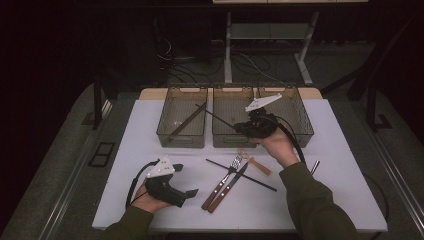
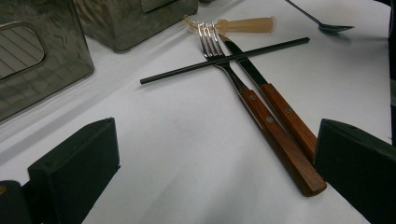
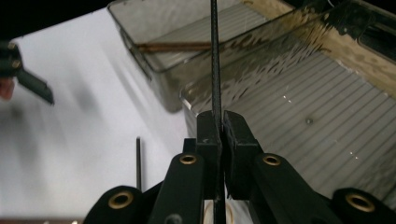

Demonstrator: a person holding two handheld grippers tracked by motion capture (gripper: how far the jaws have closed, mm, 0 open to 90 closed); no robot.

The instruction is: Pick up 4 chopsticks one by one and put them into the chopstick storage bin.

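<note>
A wood-handled steel fork and wood-handled knife lie side by side at the frame's lower centre, crossed by a thin black chopstick, with a translucent beige plastic utensil just above them.

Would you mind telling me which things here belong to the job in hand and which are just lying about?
In hand:
- right gripper, shut on a black chopstick
- left bin, already holding a brown chopstick
- middle bin, below the gripper

Lying about:
- second black chopstick
- fork
- knife
- spoon
- left gripper, open
</note>
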